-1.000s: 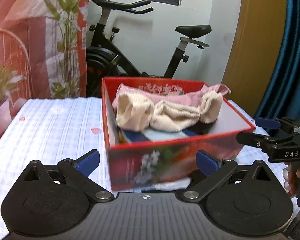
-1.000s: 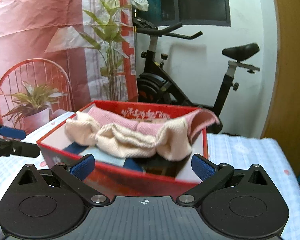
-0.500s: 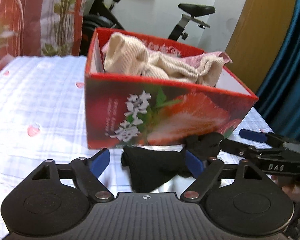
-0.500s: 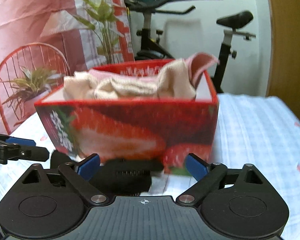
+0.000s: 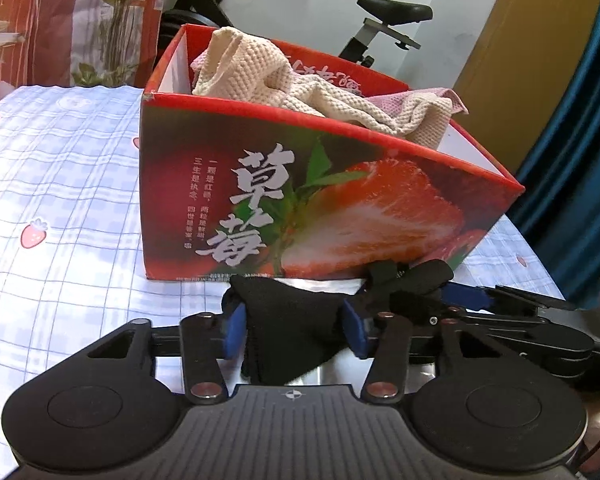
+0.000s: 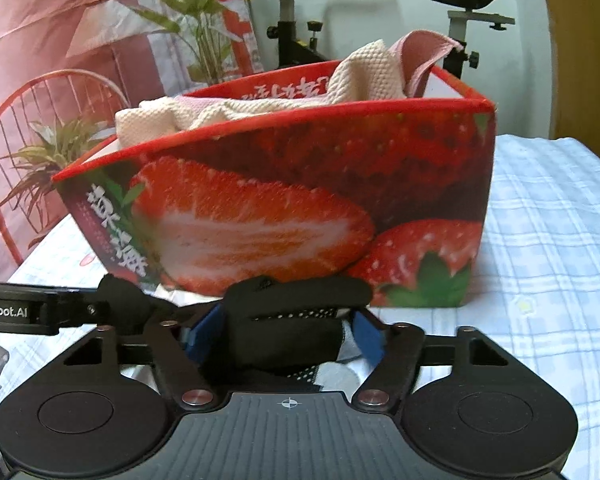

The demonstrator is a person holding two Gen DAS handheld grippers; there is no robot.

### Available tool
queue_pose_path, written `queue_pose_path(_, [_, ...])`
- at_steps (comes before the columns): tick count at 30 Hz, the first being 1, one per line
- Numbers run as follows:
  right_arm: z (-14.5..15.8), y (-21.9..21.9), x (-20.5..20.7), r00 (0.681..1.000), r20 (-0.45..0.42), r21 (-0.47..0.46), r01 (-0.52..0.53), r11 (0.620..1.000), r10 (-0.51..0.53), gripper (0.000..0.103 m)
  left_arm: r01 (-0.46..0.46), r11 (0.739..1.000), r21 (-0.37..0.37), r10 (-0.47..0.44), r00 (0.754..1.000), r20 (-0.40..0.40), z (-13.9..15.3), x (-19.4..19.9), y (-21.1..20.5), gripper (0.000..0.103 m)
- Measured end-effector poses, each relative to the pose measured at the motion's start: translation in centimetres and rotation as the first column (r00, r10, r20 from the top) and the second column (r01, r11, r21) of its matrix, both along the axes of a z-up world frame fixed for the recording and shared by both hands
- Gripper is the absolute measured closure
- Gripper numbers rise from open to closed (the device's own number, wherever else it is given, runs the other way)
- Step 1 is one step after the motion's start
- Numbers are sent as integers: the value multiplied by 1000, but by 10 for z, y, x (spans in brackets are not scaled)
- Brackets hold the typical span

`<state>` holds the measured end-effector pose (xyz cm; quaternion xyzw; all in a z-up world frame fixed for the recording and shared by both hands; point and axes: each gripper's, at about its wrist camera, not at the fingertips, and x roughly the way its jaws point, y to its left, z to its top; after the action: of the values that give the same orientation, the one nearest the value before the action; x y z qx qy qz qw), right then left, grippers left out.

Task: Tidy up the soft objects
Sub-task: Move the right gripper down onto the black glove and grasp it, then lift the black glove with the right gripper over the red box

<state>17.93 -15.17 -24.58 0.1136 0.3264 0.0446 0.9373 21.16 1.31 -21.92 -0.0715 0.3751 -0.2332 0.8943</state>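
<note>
A black cloth (image 5: 296, 320) lies on the table just in front of a red strawberry box (image 5: 300, 208). My left gripper (image 5: 294, 330) is closed on its left end. My right gripper (image 6: 284, 330) is closed on its other end (image 6: 292, 320); that gripper also shows in the left wrist view (image 5: 452, 300). The box (image 6: 300, 216) holds a cream knit towel (image 5: 284, 80) and a pink cloth (image 5: 420, 98) hanging over its rim. The left gripper's arm (image 6: 40, 310) shows in the right wrist view.
The table has a blue-checked cloth with strawberry prints (image 5: 52, 184). An exercise bike (image 5: 384, 24) stands behind the box. A red wire chair with a plant (image 6: 40, 140) is to the left, a blue curtain (image 5: 580, 140) to the right.
Both grippers dropped from above the box down to the table in front of it and closed their fingers onto the two ends of the black cloth.
</note>
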Motion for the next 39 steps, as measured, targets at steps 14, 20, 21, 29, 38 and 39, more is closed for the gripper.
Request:
queue_pose_path(14, [0,10,-24,1000,-30,65,4,998,-2,78,25,998,-51,-26,999,-25,-8,-24,4,60])
queue_pose_path(20, [-1,10,-33,999,-43,81,9,997,-6,82,40,998,-54,-42,999,-33,-9,-30,4,63])
queue_pose_path(21, [-1,10,-35,999,-45,84,10,996,-7,83,42,998,-55,-44,998,-35,-9,-30,4,63])
queue_pose_path(29, [7,11,-42,1000,-27,88,3,996,0,92,50,997,-62,-52,998,-21,-2,-33,3,63])
queue_pose_path(38, [28,13,-47,999,47,61,0,998,-3,92,67,995,-69,-63,996,55,20,-44,5,63])
queue_pose_path(39, [31,13,-48,998,57,60,1,998,-4,92,67,995,-71,-63,996,62,23,-45,6,63])
